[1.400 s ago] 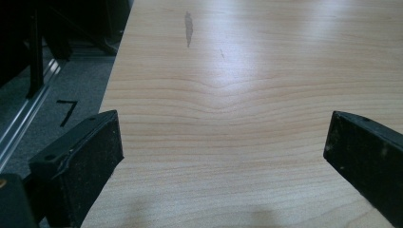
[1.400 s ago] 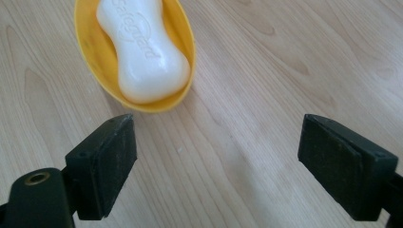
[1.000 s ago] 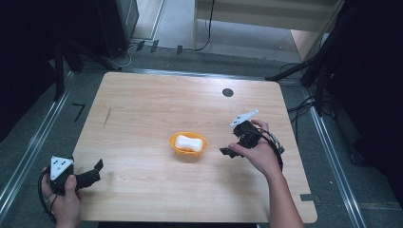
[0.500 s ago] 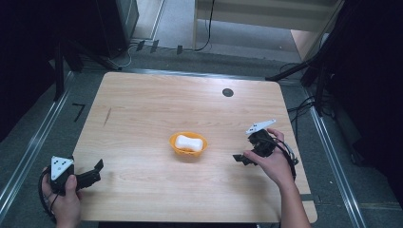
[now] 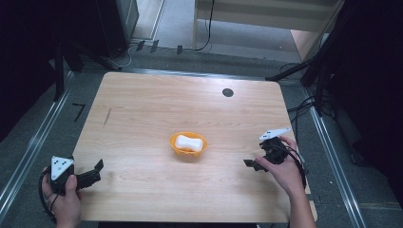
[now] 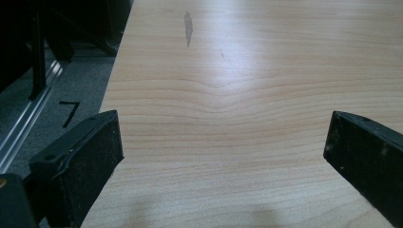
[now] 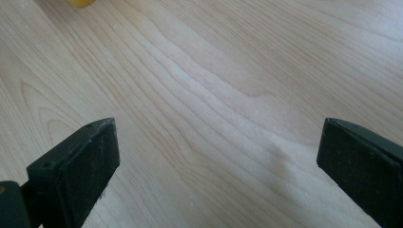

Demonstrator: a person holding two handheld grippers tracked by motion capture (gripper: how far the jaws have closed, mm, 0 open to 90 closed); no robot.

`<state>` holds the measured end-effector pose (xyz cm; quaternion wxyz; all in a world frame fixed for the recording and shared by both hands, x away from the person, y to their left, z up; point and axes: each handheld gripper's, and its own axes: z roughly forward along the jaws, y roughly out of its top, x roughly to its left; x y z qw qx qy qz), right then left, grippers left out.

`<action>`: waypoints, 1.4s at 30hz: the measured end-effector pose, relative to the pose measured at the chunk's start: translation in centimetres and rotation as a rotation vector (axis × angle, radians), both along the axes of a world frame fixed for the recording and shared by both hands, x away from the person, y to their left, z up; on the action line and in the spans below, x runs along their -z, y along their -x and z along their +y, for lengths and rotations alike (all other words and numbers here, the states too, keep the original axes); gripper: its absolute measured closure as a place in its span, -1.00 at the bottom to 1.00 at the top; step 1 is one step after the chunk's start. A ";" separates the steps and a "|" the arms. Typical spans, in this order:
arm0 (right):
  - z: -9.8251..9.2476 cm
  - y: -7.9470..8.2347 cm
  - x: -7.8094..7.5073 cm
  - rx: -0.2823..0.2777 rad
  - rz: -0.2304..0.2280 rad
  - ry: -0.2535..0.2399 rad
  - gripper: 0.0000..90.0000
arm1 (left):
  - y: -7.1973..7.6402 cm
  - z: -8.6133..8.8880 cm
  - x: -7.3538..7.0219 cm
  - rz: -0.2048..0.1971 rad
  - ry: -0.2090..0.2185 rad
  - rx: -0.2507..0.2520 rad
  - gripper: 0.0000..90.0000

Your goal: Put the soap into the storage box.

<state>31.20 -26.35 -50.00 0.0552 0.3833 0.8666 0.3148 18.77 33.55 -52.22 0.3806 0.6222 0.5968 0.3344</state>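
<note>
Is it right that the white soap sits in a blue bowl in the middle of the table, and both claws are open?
Not quite: the bowl is orange, as the high view shows. The white soap does sit in it, mid-table, and both claws, left and right, are open.

High view: looking down from above at whole table.
Gripper views: skimming close along that shared tabletop.

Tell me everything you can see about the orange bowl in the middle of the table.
The orange bowl is small, round and shallow, with a smooth rim; it looks like plastic. It sits upright near the centre of the wooden table, resting flat on it. Inside lies one white, rounded lump, somewhat bone-shaped; what it is cannot be told. Nothing else touches the bowl: both tools are well away from it, at the near edge on either side. A sliver of its orange edge shows in the right gripper view.
</note>
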 end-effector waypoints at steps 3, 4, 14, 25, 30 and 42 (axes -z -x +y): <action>-0.9 0.5 0.6 0.019 -0.005 -0.005 -0.98 | 0.0 0.0 0.0 0.002 -0.004 0.001 -1.00; -1.2 0.6 0.7 0.024 -0.007 -0.009 -0.98 | 0.0 0.0 0.0 0.002 -0.004 0.001 -1.00; -3.7 2.3 1.8 0.084 -0.038 -0.042 -0.98 | 0.0 0.0 0.0 0.004 -0.006 0.003 -1.00; -5.6 4.1 2.9 0.152 -0.067 -0.062 -0.98 | 0.0 -0.1 0.0 0.005 -0.006 0.003 -1.00; -6.3 4.8 3.2 0.178 -0.079 -0.067 -0.98 | 0.0 -0.1 0.0 0.005 -0.008 0.003 -1.00; -8.3 6.8 4.1 0.245 -0.121 -0.116 -0.98 | 0.0 -0.1 0.0 0.003 -0.009 0.003 -1.00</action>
